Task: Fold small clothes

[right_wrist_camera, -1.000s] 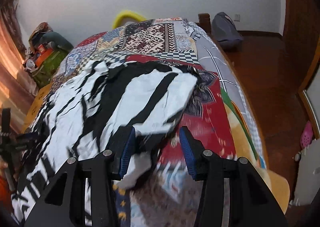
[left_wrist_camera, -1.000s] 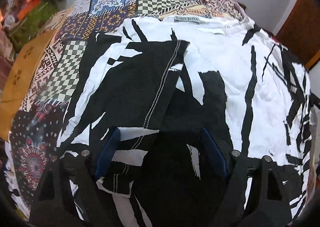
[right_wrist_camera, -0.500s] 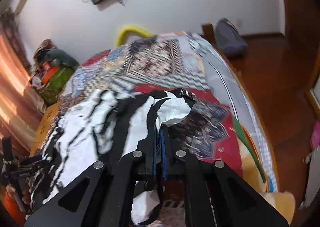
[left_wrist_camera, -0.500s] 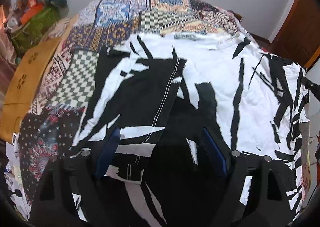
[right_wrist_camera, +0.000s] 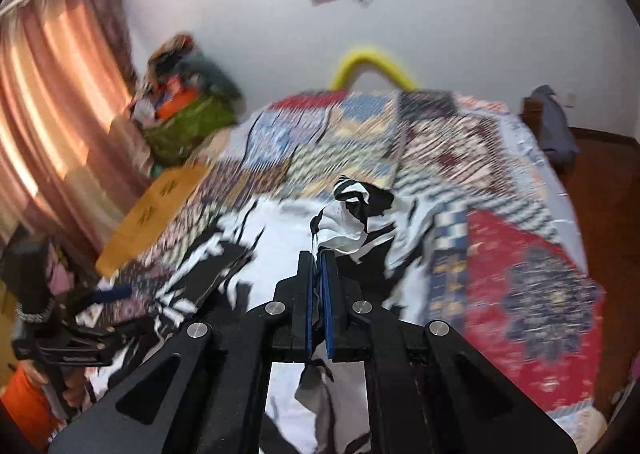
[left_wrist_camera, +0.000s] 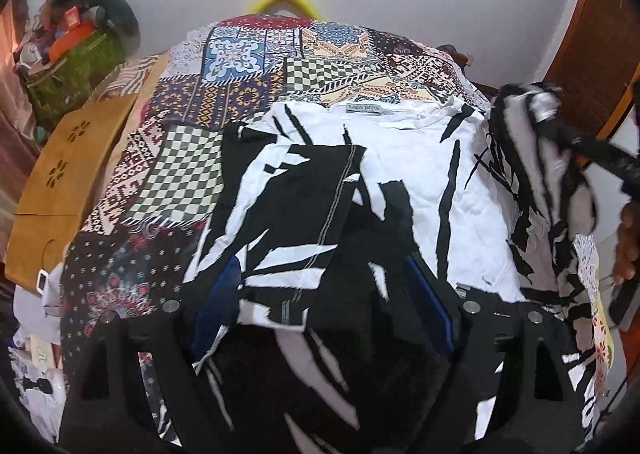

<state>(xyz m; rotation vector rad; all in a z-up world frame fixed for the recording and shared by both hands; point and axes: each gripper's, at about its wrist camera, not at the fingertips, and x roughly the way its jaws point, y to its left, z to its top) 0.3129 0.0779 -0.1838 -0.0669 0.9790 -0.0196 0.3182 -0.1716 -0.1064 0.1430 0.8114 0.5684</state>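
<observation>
A black-and-white patterned shirt [left_wrist_camera: 416,174] lies spread on the patchwork bedspread [left_wrist_camera: 256,86], its left sleeve [left_wrist_camera: 304,214] folded in over the body. My left gripper [left_wrist_camera: 324,294] is open, low over the shirt's lower part. My right gripper [right_wrist_camera: 318,258] is shut on the shirt's right sleeve [right_wrist_camera: 356,214] and holds it lifted above the shirt. In the left wrist view the raised sleeve [left_wrist_camera: 536,142] hangs from the right gripper at the right edge.
A tan board [left_wrist_camera: 68,174] lies along the bed's left side. A green bag with clutter [left_wrist_camera: 72,66] stands in the left corner. A yellow curved tube [left_wrist_camera: 286,0] is behind the bed. Pink curtains [right_wrist_camera: 48,114] hang left; wooden floor lies right.
My right gripper closed on the right sleeve and lifted it up and leftward over the shirt. My left gripper stayed open and drew back slightly.
</observation>
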